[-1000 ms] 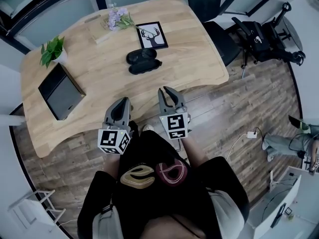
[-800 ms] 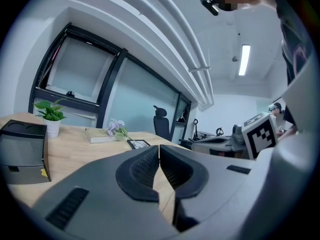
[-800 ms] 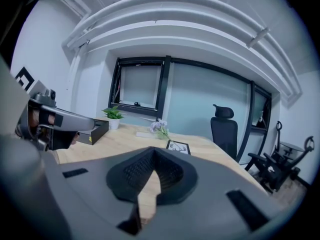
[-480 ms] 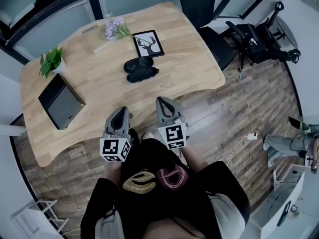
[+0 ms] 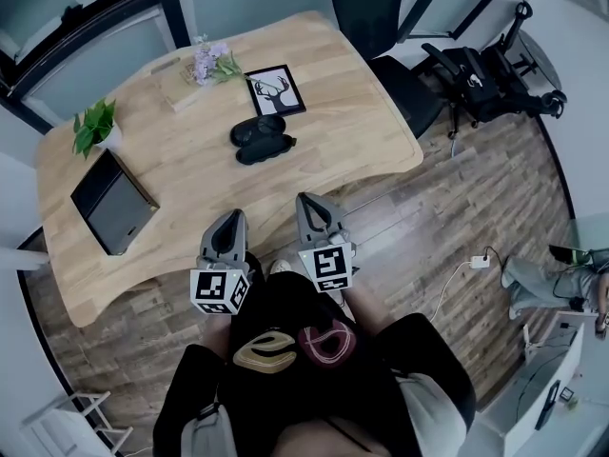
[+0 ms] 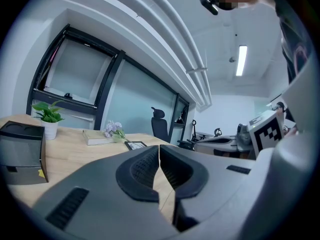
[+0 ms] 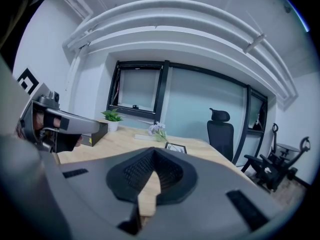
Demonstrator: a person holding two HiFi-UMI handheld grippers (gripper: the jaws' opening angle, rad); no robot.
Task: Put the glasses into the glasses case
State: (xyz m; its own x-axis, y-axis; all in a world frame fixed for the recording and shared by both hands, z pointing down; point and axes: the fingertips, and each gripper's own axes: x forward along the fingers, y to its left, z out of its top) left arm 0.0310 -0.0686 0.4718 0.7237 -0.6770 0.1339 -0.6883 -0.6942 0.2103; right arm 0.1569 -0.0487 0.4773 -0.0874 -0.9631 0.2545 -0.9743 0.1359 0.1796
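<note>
On the light wooden table (image 5: 181,160), two dark items lie side by side near the middle: the black glasses case (image 5: 256,129) and, just in front of it, the glasses (image 5: 267,149). Both are too small to show whether the case is open. My left gripper (image 5: 231,219) and right gripper (image 5: 309,202) hang over the table's near edge, well short of them. Each has its jaws shut with nothing between them. Neither the left gripper view (image 6: 159,147) nor the right gripper view (image 7: 153,152) shows the glasses or the case, which the jaws hide.
A framed deer picture (image 5: 276,89), lilac flowers (image 5: 211,63) on a book, a potted plant (image 5: 93,125) and a dark box (image 5: 112,201) stand on the table. A black office chair (image 5: 371,8) is behind it, with more gear (image 5: 485,79) on the wood floor at right.
My right gripper's jaws, slightly apart a second ago, have closed. Both grippers stay at the table's near edge, and the head view has shifted slightly.
</note>
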